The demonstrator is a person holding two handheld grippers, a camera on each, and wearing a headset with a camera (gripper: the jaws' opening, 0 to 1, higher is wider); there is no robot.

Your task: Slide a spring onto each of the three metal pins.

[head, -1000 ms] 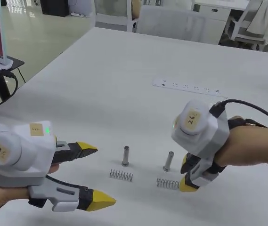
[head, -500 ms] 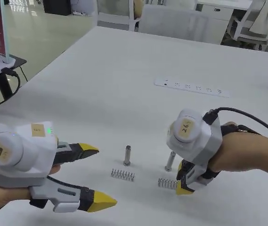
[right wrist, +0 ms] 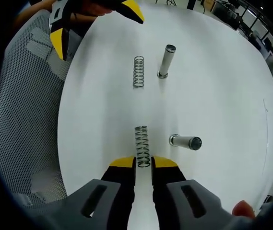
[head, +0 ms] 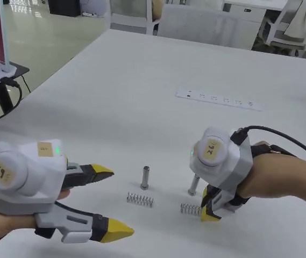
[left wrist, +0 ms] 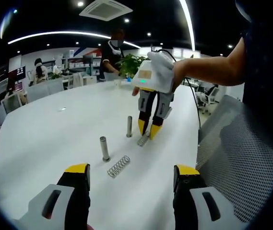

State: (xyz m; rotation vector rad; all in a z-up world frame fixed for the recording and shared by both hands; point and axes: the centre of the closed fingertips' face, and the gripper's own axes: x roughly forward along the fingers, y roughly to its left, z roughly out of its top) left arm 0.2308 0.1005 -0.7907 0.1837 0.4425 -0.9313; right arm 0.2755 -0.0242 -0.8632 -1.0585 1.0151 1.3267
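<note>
Nothing is threaded yet. My right gripper (right wrist: pixel 144 164) has its jaws pinching the near spring (right wrist: pixel 142 143) by its end on the desk (right wrist: pixel 102 100), with a bare pin (right wrist: pixel 185 142) just right of them. My left gripper (left wrist: pixel 132 170) holds its jaws spread and empty, the far spring (left wrist: pixel 118 166) ahead between them.

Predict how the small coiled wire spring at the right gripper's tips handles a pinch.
Thin, open coils: the small coiled wire spring is probably light and squashes if pinched hard. Lying sideways on the smooth white table, it likely rolls if the right gripper nudges it.
</note>
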